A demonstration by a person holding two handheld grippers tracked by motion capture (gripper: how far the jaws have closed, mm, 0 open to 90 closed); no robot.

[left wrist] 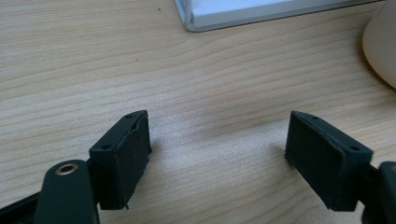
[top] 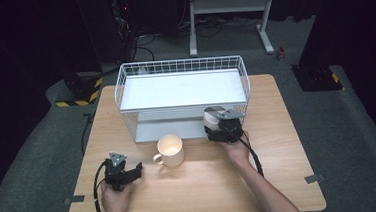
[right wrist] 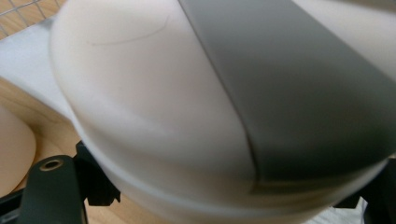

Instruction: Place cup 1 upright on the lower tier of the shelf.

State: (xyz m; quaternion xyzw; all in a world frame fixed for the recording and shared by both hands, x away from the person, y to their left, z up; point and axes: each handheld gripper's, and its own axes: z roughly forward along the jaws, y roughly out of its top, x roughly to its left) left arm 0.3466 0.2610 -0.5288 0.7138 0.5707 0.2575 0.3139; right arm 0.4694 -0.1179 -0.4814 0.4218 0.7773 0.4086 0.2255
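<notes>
Fingers: right gripper (top: 212, 118) has its jaws clamped on a white cup (right wrist: 159, 116) with a grey band (a broad stripe across its side, seen close in the right gripper view), one black jaw at each lower flank of the cup. Left gripper (top: 136, 168) jaws stand spread wide with only bare wood between the pads (left wrist: 126, 158).

Landmark: white wire rack (top: 182, 89), at the far middle of the wooden table (top: 281, 179).

- White cup: held at the rack's near right corner, at the mouth of its lower shelf; whether it rests on the shelf cannot be told.
- Cream mug (top: 170, 150): upright on the table just in front of the rack's near edge, handle toward the person's left.
- Left gripper: well in front of the rack's near left corner, resting low on the table, left of the mug and apart from it.
</notes>
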